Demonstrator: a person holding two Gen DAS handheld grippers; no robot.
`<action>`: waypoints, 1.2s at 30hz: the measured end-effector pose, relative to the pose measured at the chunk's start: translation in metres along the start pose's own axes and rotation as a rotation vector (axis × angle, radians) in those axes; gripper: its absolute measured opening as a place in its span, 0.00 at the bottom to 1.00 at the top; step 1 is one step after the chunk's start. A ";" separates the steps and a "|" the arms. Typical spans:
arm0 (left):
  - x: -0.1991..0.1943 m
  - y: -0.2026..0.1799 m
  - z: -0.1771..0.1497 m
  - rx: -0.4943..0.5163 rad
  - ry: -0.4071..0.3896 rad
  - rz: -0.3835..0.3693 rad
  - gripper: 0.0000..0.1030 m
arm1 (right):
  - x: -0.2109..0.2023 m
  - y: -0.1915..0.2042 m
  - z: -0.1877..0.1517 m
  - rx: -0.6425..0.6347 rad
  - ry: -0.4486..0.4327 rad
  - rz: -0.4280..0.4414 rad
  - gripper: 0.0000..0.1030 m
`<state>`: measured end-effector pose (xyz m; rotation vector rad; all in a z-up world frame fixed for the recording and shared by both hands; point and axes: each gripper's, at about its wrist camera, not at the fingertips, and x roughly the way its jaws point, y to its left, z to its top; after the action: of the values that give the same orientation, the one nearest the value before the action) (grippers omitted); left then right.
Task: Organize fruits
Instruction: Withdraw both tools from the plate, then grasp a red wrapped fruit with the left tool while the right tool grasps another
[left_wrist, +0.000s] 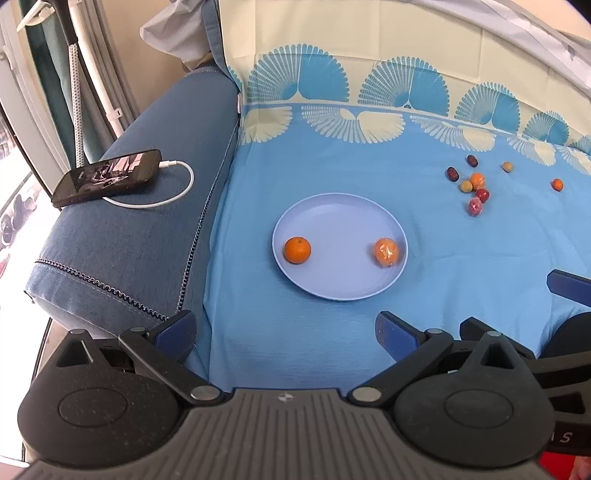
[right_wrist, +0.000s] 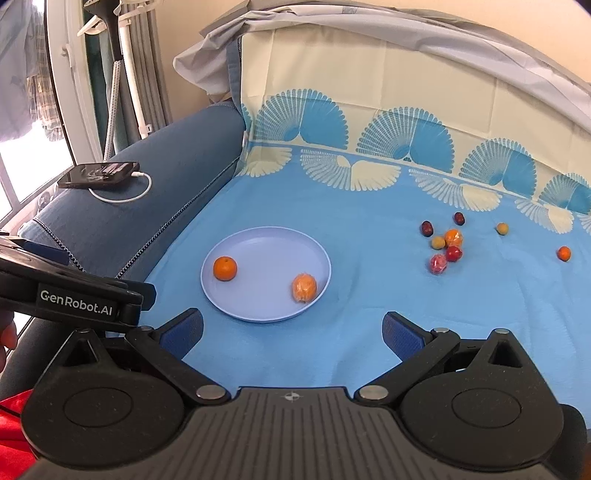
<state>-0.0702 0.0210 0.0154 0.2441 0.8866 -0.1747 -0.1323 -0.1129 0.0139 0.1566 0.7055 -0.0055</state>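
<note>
From the left wrist camera, the left gripper hung over the near edge of the blue cloth with its jaws spread wide and nothing between them. Ahead of it the pale plate lay near the cloth's left edge, beside the sofa arm, carrying a bare orange at its left and a plastic-wrapped orange at its right, well apart. Toward the cloth's far right corner a loose cluster of small fruits waited, with one lone orange fruit further right. From the right wrist camera, the right gripper likewise stood open and empty over the cloth's near edge, the plate just ahead and left, the cluster well off to the right and the stray fruit beyond it. I judged the job only begun: two pieces plated, some eight yet to gather.
</note>
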 end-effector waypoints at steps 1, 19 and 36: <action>0.001 0.000 0.000 0.001 0.001 0.000 1.00 | 0.002 0.000 0.000 -0.001 0.003 0.000 0.99; 0.050 -0.027 0.041 0.056 0.080 -0.045 1.00 | 0.039 -0.069 -0.001 0.169 0.010 -0.191 0.99; 0.160 -0.148 0.116 0.223 0.148 -0.025 1.00 | 0.218 -0.294 0.031 0.472 0.081 -0.353 0.99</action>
<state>0.0783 -0.1620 -0.0597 0.4578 1.0185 -0.2822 0.0364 -0.3979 -0.1456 0.4837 0.7969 -0.5087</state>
